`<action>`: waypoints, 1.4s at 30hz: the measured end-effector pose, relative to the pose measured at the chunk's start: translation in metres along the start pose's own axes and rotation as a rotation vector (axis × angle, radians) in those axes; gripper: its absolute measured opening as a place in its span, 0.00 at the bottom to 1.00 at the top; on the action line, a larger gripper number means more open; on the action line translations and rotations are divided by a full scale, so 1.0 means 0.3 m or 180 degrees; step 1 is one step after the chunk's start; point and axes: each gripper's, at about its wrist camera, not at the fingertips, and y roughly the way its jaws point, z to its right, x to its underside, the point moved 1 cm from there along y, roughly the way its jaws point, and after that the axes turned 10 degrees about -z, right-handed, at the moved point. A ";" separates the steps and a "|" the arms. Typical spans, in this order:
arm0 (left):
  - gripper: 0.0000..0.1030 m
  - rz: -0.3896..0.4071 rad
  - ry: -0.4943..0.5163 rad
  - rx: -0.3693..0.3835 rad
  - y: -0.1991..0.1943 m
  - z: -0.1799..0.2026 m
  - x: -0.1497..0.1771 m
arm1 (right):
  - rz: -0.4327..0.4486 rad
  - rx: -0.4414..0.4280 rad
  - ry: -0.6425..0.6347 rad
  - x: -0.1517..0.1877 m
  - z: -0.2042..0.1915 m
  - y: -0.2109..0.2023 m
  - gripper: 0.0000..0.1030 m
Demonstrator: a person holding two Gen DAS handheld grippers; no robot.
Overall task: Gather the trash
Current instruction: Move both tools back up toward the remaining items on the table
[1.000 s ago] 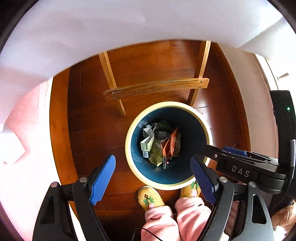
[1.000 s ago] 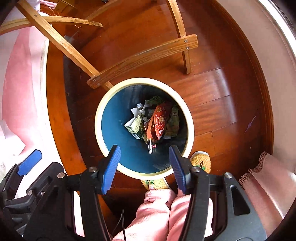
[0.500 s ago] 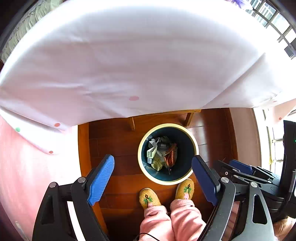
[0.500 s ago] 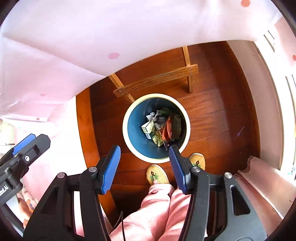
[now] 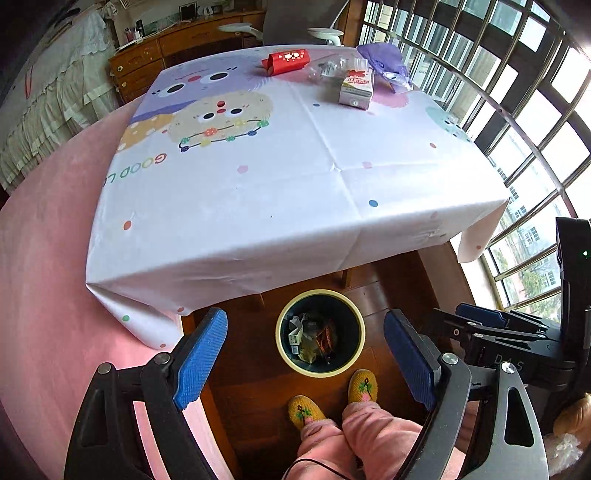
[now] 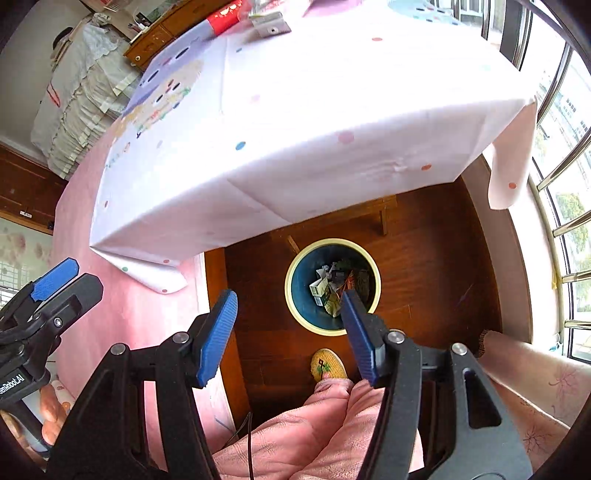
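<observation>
A round bin (image 5: pixel 282 345) (image 6: pixel 295 310) with a cream rim and blue inside stands on the wooden floor below the table, holding crumpled wrappers and cartons (image 5: pixel 310 339) (image 6: pixel 334 288). My left gripper (image 5: pixel 306 354) is open and empty, high above the bin. My right gripper (image 6: pixel 291 328) is open and empty too. On the far part of the table lie a red packet (image 5: pixel 286 61) (image 6: pixel 225 14), a clear crumpled wrapper (image 5: pixel 328 68), a small carton (image 5: pixel 356 88) (image 6: pixel 269 22) and a purple bag (image 5: pixel 384 61).
A white cartoon-print tablecloth (image 5: pixel 258 177) (image 6: pixel 314 110) hangs over the table edge. A person's pink trouser legs (image 5: pixel 354 435) and yellow slippers (image 5: pixel 364 386) are beside the bin. A wooden dresser (image 5: pixel 147 55) stands behind; windows (image 5: pixel 517 92) are on the right.
Both grippers have risen well above the bin and tilted up, so the tabletop and its trash come into view. The bin looks smaller. Both stay open.
</observation>
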 end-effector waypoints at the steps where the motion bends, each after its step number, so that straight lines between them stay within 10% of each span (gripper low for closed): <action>1: 0.85 0.0064 0.0030 0.0005 -0.038 0.002 -0.010 | 0.0074 0.0011 -0.0023 -0.007 -0.012 -0.038 0.54; 12: 0.85 0.0735 0.0186 0.0001 -0.354 -0.028 -0.162 | 0.0777 0.0090 -0.0146 -0.111 -0.104 -0.408 0.60; 23: 0.85 0.0953 0.0197 -0.0095 -0.449 -0.070 -0.376 | 0.0955 0.0180 -0.0074 -0.325 -0.084 -0.498 0.64; 42: 0.85 0.0514 0.0077 -0.0495 -0.030 -0.068 -1.441 | 0.0629 0.0127 -0.0024 -1.358 0.201 -0.247 0.64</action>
